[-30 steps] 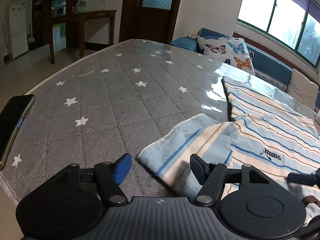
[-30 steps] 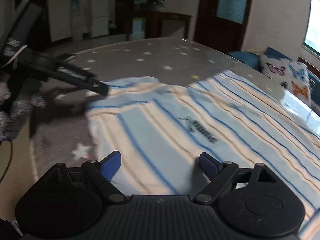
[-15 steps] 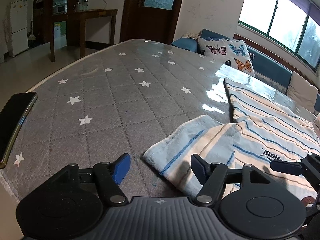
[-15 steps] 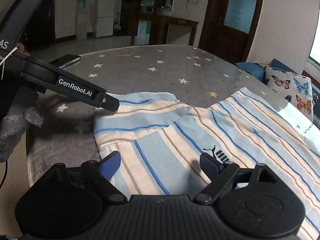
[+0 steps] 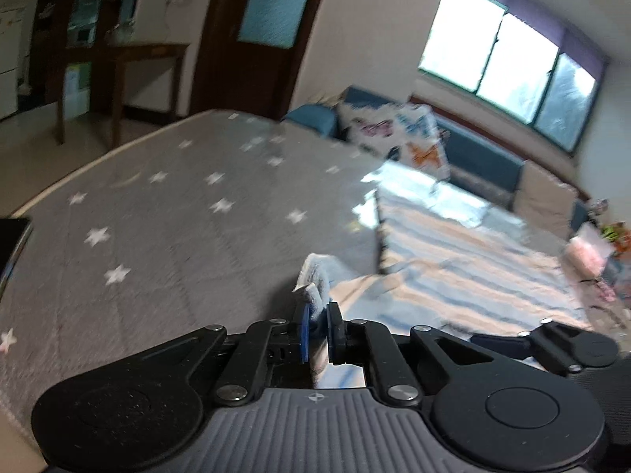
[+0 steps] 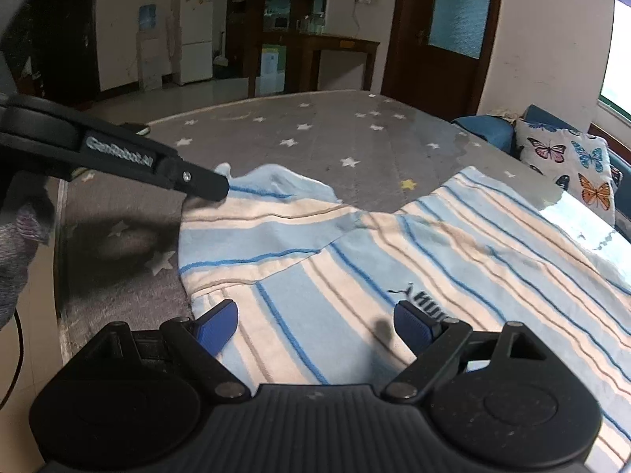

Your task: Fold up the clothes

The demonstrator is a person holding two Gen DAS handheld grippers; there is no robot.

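Striped shirt lies flat on the star-print bench, long axis running away to the right, its sleeve stretched out left toward the left gripper. Right gripper hovers over the shirt body, fingers apart, nothing between them. Change from earlier frame: left fingers have just closed and now clamp the sleeve edge, cloth bunched between them.
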